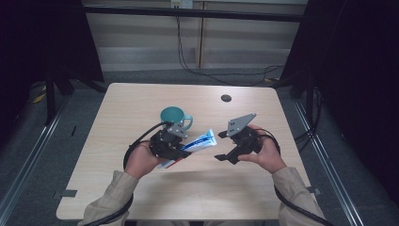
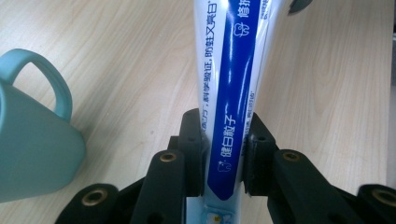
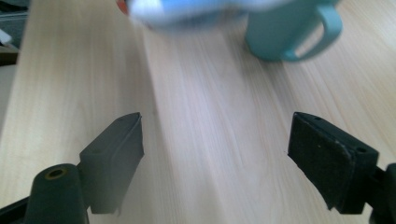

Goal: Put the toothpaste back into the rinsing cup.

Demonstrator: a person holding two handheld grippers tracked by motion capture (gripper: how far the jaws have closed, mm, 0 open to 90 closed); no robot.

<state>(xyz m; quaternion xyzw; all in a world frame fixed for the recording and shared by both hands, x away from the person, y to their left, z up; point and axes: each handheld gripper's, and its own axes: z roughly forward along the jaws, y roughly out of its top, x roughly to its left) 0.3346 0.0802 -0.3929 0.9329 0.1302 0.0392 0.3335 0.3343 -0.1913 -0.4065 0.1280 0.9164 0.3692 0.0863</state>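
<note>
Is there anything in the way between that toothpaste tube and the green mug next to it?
Nothing visible blocks it. The left gripper is shut on the toothpaste tube, and only bare table lies between the tube and the teal mug beside it. The right gripper is open and holds nothing, off to the other side.

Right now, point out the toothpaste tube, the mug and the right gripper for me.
toothpaste tube (image 2: 236,98): left gripper view, blue stripe on its body.
mug (image 1: 171,115): high view, teal rim.
right gripper (image 3: 215,154): right gripper view, gap midway between its open jaws.
</note>
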